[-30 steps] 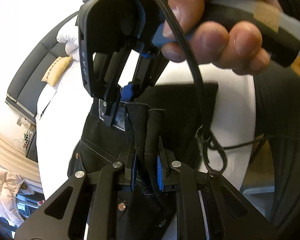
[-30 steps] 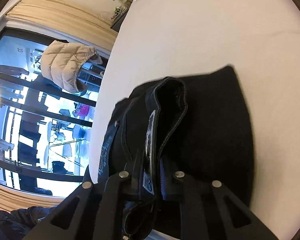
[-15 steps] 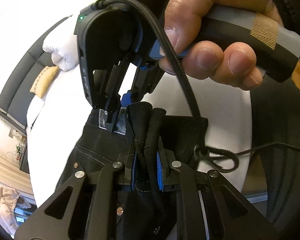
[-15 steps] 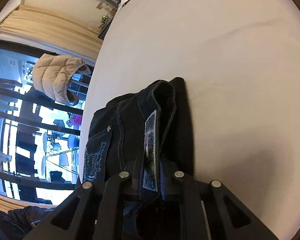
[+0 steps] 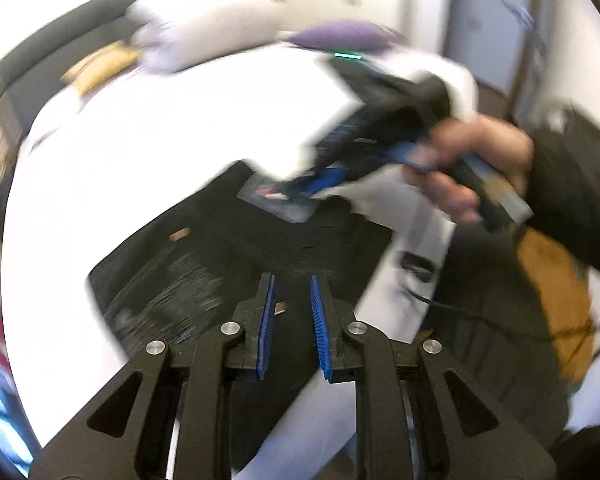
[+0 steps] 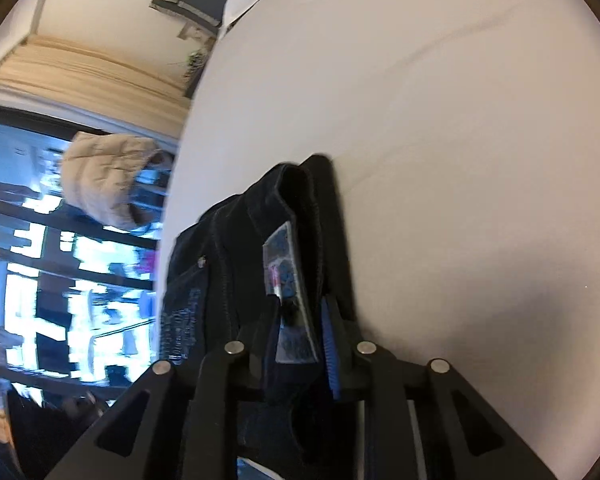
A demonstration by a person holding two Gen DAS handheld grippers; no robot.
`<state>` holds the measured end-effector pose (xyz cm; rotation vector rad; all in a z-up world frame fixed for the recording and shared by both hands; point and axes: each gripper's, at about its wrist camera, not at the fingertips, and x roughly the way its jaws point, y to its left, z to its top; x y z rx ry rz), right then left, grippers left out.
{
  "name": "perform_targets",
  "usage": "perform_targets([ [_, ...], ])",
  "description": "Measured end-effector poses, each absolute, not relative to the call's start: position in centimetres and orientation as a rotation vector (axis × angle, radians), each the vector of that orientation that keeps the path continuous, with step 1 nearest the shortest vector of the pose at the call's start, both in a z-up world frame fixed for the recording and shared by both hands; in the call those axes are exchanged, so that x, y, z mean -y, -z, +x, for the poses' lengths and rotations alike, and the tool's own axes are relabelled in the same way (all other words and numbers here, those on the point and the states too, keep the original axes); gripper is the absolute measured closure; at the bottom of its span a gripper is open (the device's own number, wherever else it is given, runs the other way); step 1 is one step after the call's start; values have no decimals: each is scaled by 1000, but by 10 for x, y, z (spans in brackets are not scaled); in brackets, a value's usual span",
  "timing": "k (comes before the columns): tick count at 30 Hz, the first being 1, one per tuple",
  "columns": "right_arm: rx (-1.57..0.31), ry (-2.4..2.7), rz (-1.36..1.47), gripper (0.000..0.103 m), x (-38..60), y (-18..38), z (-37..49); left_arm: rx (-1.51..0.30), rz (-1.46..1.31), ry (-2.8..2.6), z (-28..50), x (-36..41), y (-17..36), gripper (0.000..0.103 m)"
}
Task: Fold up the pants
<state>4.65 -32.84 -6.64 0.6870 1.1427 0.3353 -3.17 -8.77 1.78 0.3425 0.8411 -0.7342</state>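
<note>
Left wrist view: the left tool [image 5: 291,312] hangs above the pants [image 5: 236,264] with bare blue pads and nothing between them; it is released, its jaws having just been opening.
Pants: dark denim, folded into a compact stack on the white bed [image 5: 172,128], near the bed's front edge on the person's side.
Right tool [image 6: 304,340]: its jaws have just been opening; the waistband [image 6: 296,208] with its patch [image 6: 290,280] stands between the pads, a gap shows at the right pad, so I judge the grip is let go.
Why so held: the waistband edge stands upright in the right wrist view, likely because that tool carried it over onto the stack and is only now letting it settle.
Hand [image 5: 472,168]: grips the right tool's handle, reaching over the far end of the fold.
Writing: the waistband patch bears blue and red marks, unreadable; pale stitching on the back pocket [image 6: 180,320] is too blurred to read.
Stage: the fold looks about finished.
</note>
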Motion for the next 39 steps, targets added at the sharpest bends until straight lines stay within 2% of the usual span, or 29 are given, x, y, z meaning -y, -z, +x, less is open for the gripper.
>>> perform_targets([
  [7,-1074,-355,559,77,293,11,35,-910,79,567,24,-15,-17,86],
  [12,-1169,-413,501,75,260,30,45,-985,0,560,59,-29,1,86],
  [13,-1217,-389,496,78,260,46,49,-1016,-15,576,65,-28,14,86],
  [14,-1248,-358,497,87,265,62,50,-1067,-22,591,69,-26,29,86],
  [15,-1248,-342,530,102,273,71,50,-1095,-20,588,71,-25,41,86],
  [16,-1230,-338,588,103,283,78,47,-1098,-17,589,70,-22,46,86],
  [19,-1186,-372,703,103,303,87,39,-1067,-34,602,64,-32,53,86],
  [27,-1145,-368,672,103,297,88,31,-1052,-85,560,94,-48,26,86],
  [33,-1122,-361,728,103,296,92,24,-1057,29,554,77,-8,35,85],
  [34,-1115,-361,727,103,295,91,24,-1041,77,536,63,-4,31,84],
  [36,-1102,-363,732,103,295,89,22,-1001,168,582,36,6,26,73],
  [37,-1094,-362,733,103,295,88,21,-975,223,613,19,10,24,73],
  [38,-1087,-365,731,101,297,86,18,-913,317,610,-5,12,20,73],
  [39,-1077,-368,726,87,297,83,17,-879,367,615,-18,13,19,73],
])
